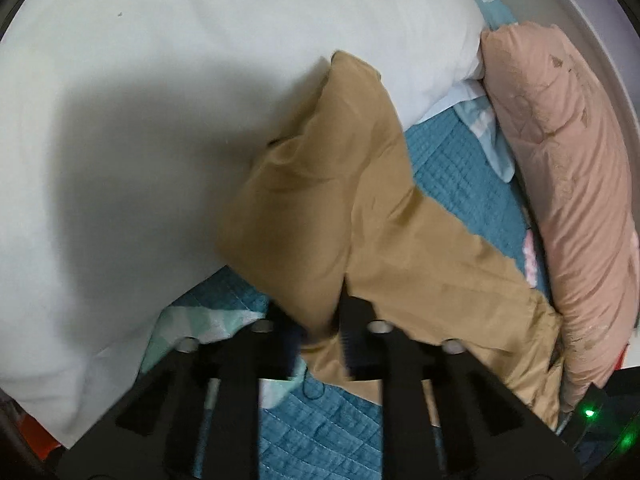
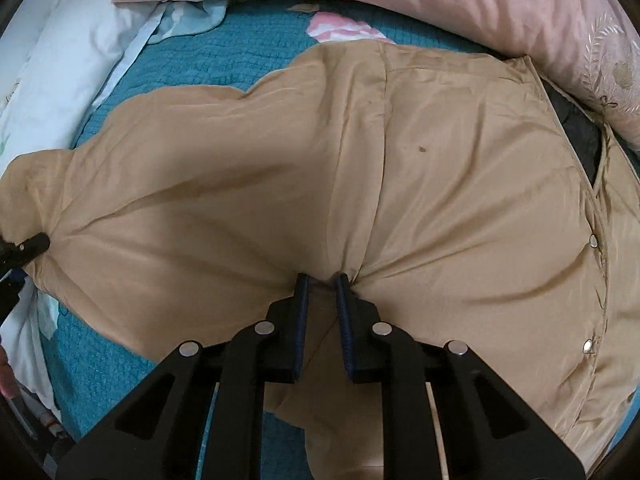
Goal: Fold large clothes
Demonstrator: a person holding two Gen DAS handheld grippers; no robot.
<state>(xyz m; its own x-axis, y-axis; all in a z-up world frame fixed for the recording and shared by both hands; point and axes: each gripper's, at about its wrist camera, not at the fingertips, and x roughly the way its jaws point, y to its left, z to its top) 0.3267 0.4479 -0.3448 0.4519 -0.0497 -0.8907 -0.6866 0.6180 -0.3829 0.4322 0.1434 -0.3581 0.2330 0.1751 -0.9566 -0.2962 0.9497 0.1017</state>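
A large tan jacket [image 2: 400, 184] lies spread on a teal quilted bed cover [image 2: 224, 60], its snap-button front edge [image 2: 594, 240] at the right. My right gripper [image 2: 322, 280] is shut on a pinch of the jacket's fabric near its middle lower edge. In the left wrist view, the jacket's sleeve [image 1: 320, 184] is lifted and bunched, and my left gripper [image 1: 320, 320] is shut on it. The left gripper's tip also shows in the right wrist view [image 2: 34, 245], holding the sleeve end at the far left.
A big white pillow [image 1: 180, 80] lies beside the sleeve. A long pink bolster [image 1: 568, 168] runs along the bed's far side and shows in the right wrist view [image 2: 440, 4]. A pale patterned sheet [image 1: 192, 324] peeks out under the pillow.
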